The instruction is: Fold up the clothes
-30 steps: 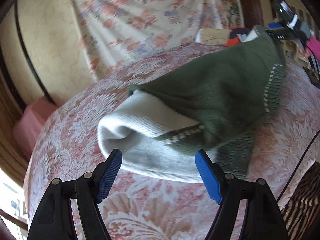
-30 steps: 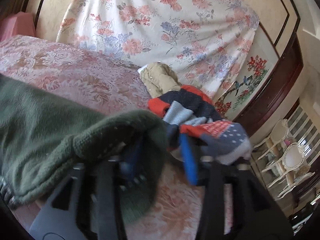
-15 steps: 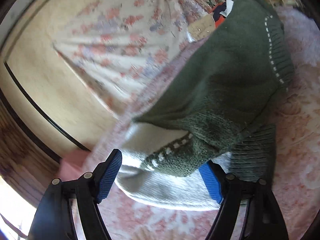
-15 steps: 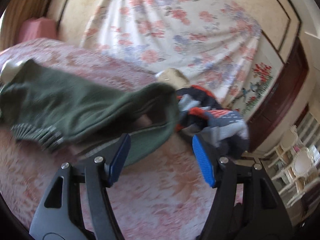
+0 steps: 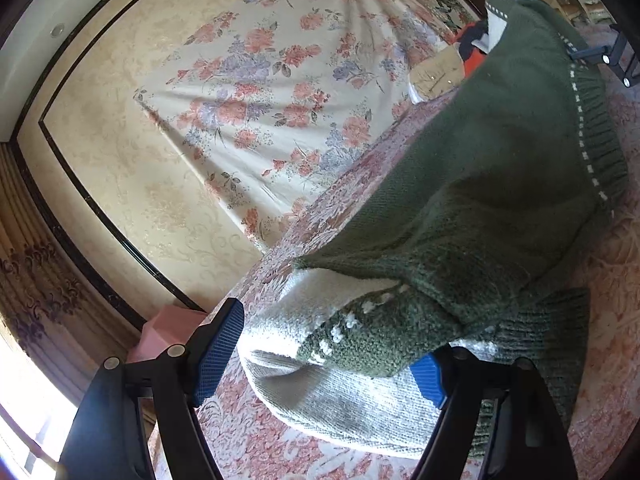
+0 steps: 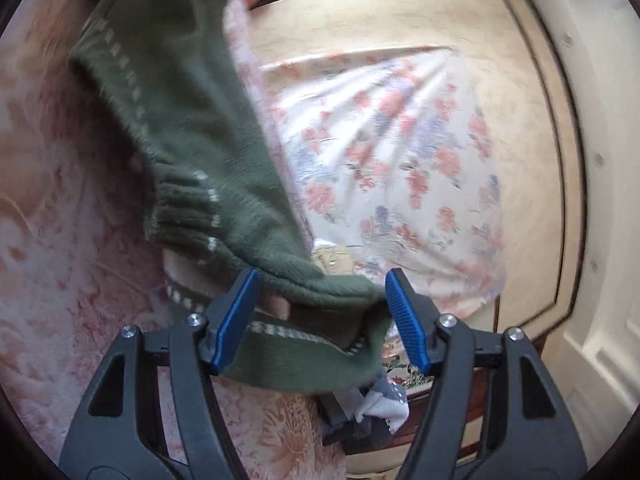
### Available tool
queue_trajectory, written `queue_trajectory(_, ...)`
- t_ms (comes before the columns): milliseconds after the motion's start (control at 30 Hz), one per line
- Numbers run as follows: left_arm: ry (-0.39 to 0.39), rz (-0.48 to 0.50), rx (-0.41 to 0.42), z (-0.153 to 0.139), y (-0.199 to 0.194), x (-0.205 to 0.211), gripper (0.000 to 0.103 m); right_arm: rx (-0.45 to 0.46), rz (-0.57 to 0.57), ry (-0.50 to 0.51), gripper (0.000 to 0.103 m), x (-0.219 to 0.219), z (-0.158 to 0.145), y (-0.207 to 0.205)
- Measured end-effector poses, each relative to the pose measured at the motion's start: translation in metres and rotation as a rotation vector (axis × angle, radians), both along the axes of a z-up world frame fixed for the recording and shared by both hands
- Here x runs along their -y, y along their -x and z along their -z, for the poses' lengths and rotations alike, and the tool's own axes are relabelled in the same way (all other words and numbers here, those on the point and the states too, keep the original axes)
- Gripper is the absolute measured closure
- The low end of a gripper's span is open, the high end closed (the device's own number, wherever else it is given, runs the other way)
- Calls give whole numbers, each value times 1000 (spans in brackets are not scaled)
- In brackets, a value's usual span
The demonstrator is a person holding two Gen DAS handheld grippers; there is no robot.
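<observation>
A dark green knitted sweater with a white part lies folded on the pink patterned bedspread. My left gripper is open at its near folded end. The white and green knit bulges between the two blue pads, and the green edge overlaps the right pad. In the right wrist view, the sweater runs up to the left. Its ribbed hem with white dashes drapes loosely between the blue pads of my right gripper, which is open. The right gripper's fingers show at the sweater's far end in the left wrist view.
A pile of other clothes lies beyond the sweater: a beige garment and an orange and dark knit, with a grey-blue knit under my right gripper. A floral sheet hangs behind the bed. A pink box stands beside it.
Both views have rolled. My right gripper came down to the sweater's hem, which now hangs between its pads. My left gripper moved closer onto the folded white end.
</observation>
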State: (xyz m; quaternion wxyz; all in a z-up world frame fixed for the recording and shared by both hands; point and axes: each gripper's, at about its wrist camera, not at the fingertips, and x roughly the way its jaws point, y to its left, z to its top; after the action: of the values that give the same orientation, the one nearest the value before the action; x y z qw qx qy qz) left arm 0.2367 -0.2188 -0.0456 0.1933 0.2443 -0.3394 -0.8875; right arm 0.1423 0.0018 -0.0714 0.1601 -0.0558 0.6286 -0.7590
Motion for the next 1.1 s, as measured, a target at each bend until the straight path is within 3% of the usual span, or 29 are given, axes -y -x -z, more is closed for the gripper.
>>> queue_trajectory(100,23,-3,22,7,-9,0,25,-21,-34,-41,36,-8,5,-2)
queue_trajectory(233,-20,-4,21,9,-6,5,25,-30,5,-47,36,-15,8,14)
queue_trajectory(300,-4,1,24,9,-2,3,25,-50,1,-55,36,-12,10,17)
queue_trajectory(467,49,25,26,9,7,-5,25,-106,-75,-98,36,2,12,16)
queue_trajectory(567,29,26,31,9,11,-5,26,-87,-118,-109,37,9,14,15)
queue_trajectory(600,19,26,27,9,11,-4,27,-75,-126,-114,41,11,16,16)
queue_trajectory(633,15,25,23,8,10,-3,28,-58,-122,-116,57,12,17,18)
queue_trajectory(667,15,26,24,9,9,-2,32,-37,-109,-117,72,12,18,21)
queue_trajectory(700,14,27,26,9,8,-2,34,-22,-94,-115,75,11,18,24)
queue_trajectory(800,23,32,37,12,6,-2,52,8,-69,-69,77,2,14,25)
queue_trajectory(867,20,40,48,13,6,-2,69,28,-58,-40,80,-2,11,25)
queue_trajectory(933,13,45,49,12,5,-3,78,38,-47,-21,82,-5,10,26)
queue_trajectory(1100,-33,33,-22,-4,-4,2,86,113,-13,77,91,-9,-2,28)
